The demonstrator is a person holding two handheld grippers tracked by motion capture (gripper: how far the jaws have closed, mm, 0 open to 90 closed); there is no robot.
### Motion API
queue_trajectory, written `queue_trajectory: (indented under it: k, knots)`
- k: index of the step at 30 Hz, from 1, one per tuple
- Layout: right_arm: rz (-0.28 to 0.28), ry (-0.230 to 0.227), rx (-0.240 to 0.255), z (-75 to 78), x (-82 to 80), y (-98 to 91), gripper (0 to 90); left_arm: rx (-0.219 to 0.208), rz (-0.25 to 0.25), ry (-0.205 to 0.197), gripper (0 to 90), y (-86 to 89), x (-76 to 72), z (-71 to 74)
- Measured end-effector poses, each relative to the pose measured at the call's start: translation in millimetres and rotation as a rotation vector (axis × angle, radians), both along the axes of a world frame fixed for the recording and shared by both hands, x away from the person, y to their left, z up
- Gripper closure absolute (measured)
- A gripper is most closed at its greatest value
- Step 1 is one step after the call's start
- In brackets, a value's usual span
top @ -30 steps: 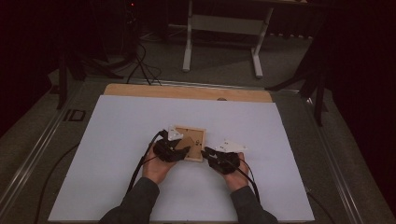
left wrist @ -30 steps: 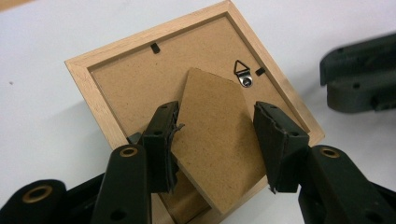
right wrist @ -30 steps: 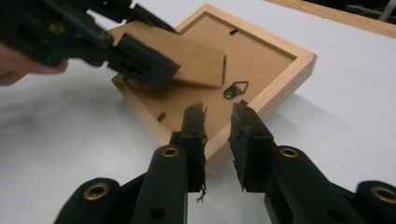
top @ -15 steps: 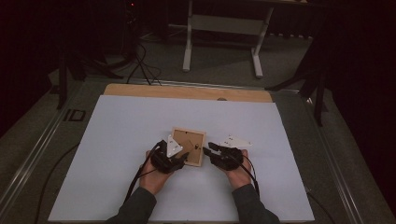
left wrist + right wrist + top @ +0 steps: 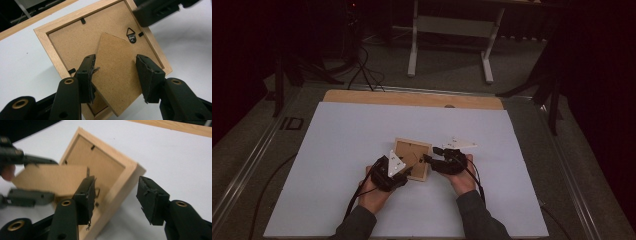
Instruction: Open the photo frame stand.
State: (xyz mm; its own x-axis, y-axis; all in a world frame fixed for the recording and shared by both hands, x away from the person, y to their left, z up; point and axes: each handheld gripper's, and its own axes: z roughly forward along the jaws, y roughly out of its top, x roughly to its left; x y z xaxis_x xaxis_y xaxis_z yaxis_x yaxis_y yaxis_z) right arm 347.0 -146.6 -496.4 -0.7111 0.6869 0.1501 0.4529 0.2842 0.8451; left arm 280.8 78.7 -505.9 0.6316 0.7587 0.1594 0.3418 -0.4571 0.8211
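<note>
A small wooden picture frame (image 5: 412,159) lies back side up on the white sheet (image 5: 337,140). Its brown backing board (image 5: 67,42) carries a fold-out stand flap (image 5: 117,62) and a metal hanger (image 5: 130,33). My left gripper (image 5: 409,171) (image 5: 116,75) is shut across the width of that flap (image 5: 50,178), which is raised off the backing. My right gripper (image 5: 428,160) (image 5: 116,195) has just been opening; it stands open astride the frame's side rail (image 5: 120,182), one pad over the backing, the other beyond the outer edge, neither pressing.
The bare wooden table edge (image 5: 412,99) runs along the back of the sheet. Beyond it, on the dark floor, stand a metal leg frame (image 5: 449,45) and loose cables (image 5: 362,65). Both forearms enter from the bottom.
The right gripper's jaws have opened and let go of the frame's rail. The left hand has drawn slightly toward the near edge, still on the flap.
</note>
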Motion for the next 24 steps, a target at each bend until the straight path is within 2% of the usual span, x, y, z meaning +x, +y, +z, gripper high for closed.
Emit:
queue_trajectory:
  k: [7, 10, 15, 17, 19, 24]
  knots:
    - [0.003, 0.055, 0.008, -1.1, 12.6, 6.6, 42.5, -0.007, -0.001, -0.017, 52.6, 3.6, -3.9, -2.3]
    - [0.018, 0.086, 0.035, -3.2, 17.1, 6.1, 41.9, -0.013, -0.004, -0.026, 52.5, 5.1, -5.1, -3.0]
    - [0.041, 0.131, 0.069, -8.1, 22.6, 4.7, 39.2, 0.019, -0.026, -0.059, 52.6, 4.9, -9.1, -2.7]
    - [0.053, 0.146, 0.088, -9.0, 23.4, 4.8, 40.8, 0.02, -0.031, -0.064, 52.6, 4.7, -9.6, -2.8]
    - [0.064, 0.145, 0.091, -8.9, 22.9, 5.8, 42.9, 0.02, -0.03, -0.058, 52.6, 5.7, -9.4, -2.6]
    - [0.066, 0.133, 0.085, -7.6, 20.8, 5.8, 44.5, -0.015, -0.04, -0.02, 52.5, 9.7, -7.2, -2.7]
